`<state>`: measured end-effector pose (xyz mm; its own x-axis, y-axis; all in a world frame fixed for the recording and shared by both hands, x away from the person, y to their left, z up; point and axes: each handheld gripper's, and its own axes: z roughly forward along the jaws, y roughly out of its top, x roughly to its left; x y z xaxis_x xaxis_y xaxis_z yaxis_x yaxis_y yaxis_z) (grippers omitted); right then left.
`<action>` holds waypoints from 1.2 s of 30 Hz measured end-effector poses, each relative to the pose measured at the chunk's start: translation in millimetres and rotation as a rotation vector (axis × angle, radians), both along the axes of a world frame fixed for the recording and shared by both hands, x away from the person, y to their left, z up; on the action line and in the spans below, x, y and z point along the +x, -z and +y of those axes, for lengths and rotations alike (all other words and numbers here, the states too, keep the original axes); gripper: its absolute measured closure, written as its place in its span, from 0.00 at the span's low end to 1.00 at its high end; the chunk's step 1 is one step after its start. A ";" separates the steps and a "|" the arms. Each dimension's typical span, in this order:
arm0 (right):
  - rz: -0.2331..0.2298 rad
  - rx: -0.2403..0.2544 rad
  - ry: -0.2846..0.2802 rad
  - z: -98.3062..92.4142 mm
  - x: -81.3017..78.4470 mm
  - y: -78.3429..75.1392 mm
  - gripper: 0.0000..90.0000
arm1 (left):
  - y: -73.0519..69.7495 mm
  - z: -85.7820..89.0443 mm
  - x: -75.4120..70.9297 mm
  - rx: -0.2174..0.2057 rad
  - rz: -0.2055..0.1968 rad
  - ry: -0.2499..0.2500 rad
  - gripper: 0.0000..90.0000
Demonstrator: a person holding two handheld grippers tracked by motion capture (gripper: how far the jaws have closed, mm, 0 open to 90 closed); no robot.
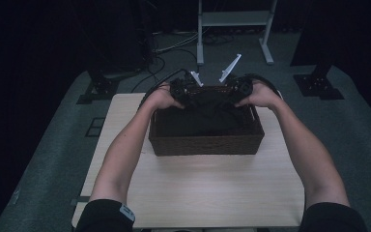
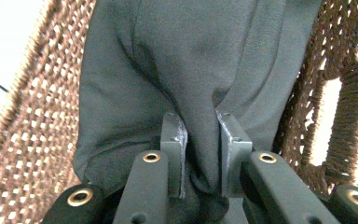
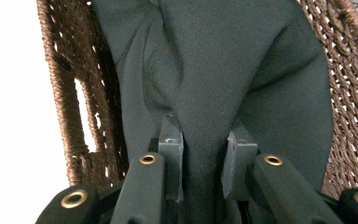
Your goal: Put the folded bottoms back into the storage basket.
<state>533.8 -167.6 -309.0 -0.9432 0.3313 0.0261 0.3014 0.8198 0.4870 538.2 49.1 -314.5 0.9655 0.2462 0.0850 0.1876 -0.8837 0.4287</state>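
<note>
Left gripper point(image 2: 201, 156): jaws pinch a fold of the dark grey cloth point(image 2: 186, 70). Right gripper point(image 3: 204, 161): jaws likewise clamp a fold of that cloth. The cloth hangs inside the brown woven wicker basket point(image 1: 205, 144), which stands on the light wooden table point(image 1: 212, 193)

One basket point(image 1: 206, 144), one dark cloth point(image 1: 211, 115).
</note>
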 end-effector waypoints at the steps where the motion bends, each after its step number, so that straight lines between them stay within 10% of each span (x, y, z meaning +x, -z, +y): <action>1: 0.002 -0.002 -0.001 0.4 0.3 0.7 0.80 | 1.1 -0.1 0.3 0.004 0.001 -0.002 0.83; 36: 0.045 -0.003 0.019 1.9 1.1 38.8 0.80 | 38.1 -1.2 -0.2 0.010 0.001 -0.020 0.83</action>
